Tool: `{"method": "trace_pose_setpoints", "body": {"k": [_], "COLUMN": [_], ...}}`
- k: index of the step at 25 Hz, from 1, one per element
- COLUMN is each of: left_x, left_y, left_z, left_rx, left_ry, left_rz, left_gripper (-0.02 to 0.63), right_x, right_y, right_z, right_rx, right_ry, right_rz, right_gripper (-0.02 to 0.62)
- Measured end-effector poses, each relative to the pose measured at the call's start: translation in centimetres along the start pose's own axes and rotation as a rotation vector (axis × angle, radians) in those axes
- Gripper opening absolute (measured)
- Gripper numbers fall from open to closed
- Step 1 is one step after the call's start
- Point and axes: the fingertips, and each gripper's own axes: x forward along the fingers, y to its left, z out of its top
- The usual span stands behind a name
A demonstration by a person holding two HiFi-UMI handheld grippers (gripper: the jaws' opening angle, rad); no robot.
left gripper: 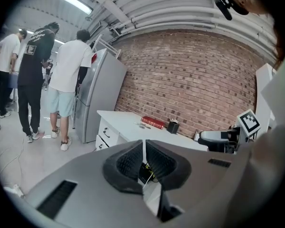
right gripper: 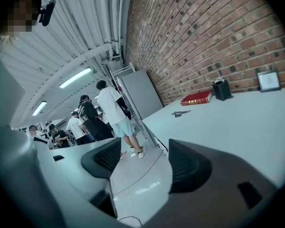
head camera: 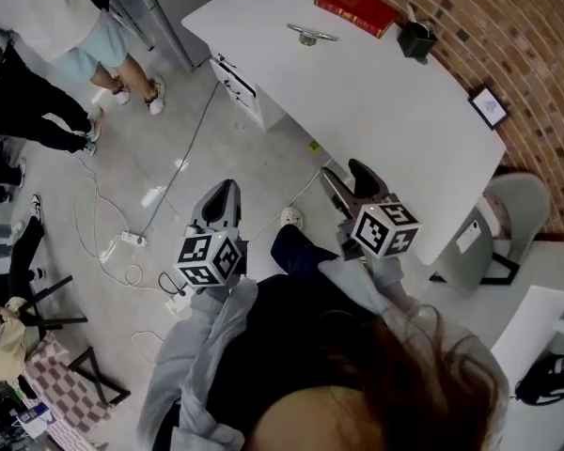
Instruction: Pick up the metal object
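The metal object (head camera: 310,35) is a small silvery bar on a stub, lying at the far end of the white table (head camera: 376,111), beside a red book (head camera: 356,8). It also shows as a small grey piece (right gripper: 181,113) in the right gripper view and faintly (left gripper: 143,125) in the left gripper view. My left gripper (head camera: 224,198) hangs over the floor, jaws closed together, empty. My right gripper (head camera: 351,178) is at the table's near edge, jaws wide apart, nothing between them. Both are far from the metal object.
A black pen holder (head camera: 416,39) stands right of the book; a small framed picture (head camera: 489,107) sits near the brick wall. Several people (head camera: 66,36) stand by a grey fridge (left gripper: 97,94). Cables and a power strip (head camera: 130,240) lie on the floor. A grey chair (head camera: 508,224) stands at right.
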Motion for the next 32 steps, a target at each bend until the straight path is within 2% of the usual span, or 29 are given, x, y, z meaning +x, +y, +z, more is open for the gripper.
{"method": "trace_pose_setpoints", "body": {"k": [7,17,23,26,32], "left_x": [5.5,11.1,12.3,13.1,16.8], "left_y": [1.3,3.7,4.6,4.7,5.4], "left_z": [3.0,5.3,4.0,3.4,4.6], "left_rx": [0.011,0.020,-0.006,-0.023,-0.002], "left_ry": [0.005,0.000,0.016,0.042,0.058], "left_rz": [-0.002,0.013,0.015,0.015,-0.021], "left_gripper": [0.034,0.034,0.034,0.034,0.034], "right_x": [5.0,11.2,13.7,14.1,16.5], "right_y": [-2.3,-4.3,-4.1,-4.5,-6.2], "right_z": [4.6,8.4,7.7,7.0,8.0], "right_rx": [0.007,0.010,0.061,0.092,0.168], "right_ry": [-0.013,-0.022,-0.010,0.013,-0.002], "right_rz": [-0.006,0.003,0.059,0.054,0.031], "right_gripper": [0.313,0.313,0.313,0.313,0.313]}}
